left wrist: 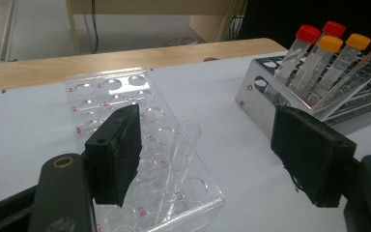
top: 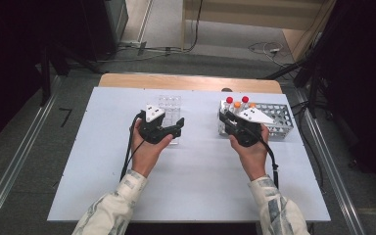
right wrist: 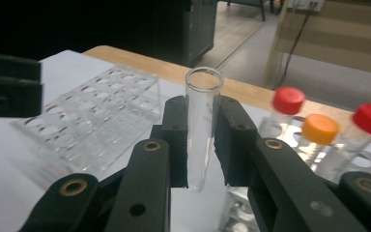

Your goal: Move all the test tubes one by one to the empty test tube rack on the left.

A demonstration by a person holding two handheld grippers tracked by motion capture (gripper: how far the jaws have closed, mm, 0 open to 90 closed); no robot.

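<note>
The right tongs [right wrist: 202, 145] clamp an uncapped glass test tube [right wrist: 202, 126] upright above the metal rack [top: 280, 122], whose red- and orange-capped tubes [right wrist: 319, 133] crowd just beside it. The left tongs [left wrist: 212, 159] gape wide over the clear acrylic rack [left wrist: 125, 96], where another open tube [left wrist: 181, 152] stands, on the white table [top: 196, 171].

Even overhead light, dark room edges, soft blur, glare on the table [top: 196, 171].

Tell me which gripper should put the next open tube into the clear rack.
Right. The right gripper is shut on an open glass tube, held upright. The left gripper is open at the clear rack, where one tube already stands.
</note>
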